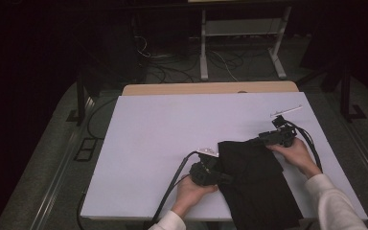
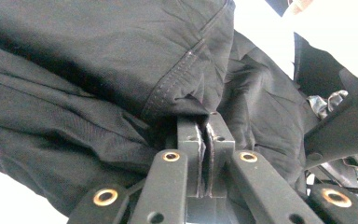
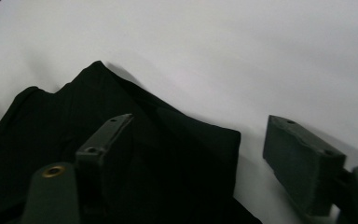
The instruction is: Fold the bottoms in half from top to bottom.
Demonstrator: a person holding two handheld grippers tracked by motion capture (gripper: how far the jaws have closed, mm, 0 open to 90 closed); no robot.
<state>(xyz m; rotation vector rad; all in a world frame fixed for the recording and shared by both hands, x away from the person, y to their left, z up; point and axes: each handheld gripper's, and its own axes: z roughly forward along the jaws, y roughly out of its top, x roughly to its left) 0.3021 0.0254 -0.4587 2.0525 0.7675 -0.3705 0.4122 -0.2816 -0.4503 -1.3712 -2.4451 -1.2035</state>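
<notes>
Tongs on the left [image 2: 204, 140] pinched the black cloth [image 1: 256, 184]; the right tongs [image 3: 200, 163] stood apart over its corner. It lay on the white bench [image 1: 163, 129], cables [image 1: 182, 67] littering the dark floor [image 1: 43, 158] beyond.

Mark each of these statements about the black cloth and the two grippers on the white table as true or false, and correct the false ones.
1. The left gripper has its jaws shut on the black fabric garment. True.
2. The right gripper is clamped tight on the garment. False: its jaws stand apart over a corner of the cloth, one above the fabric, one over the white table top.
3. The garment lies folded at the far left corner of the table. False: it lies at the near right, hanging over the near edge.
4. A thin pale rod-like thing lies on the table beyond the right gripper. True.
</notes>
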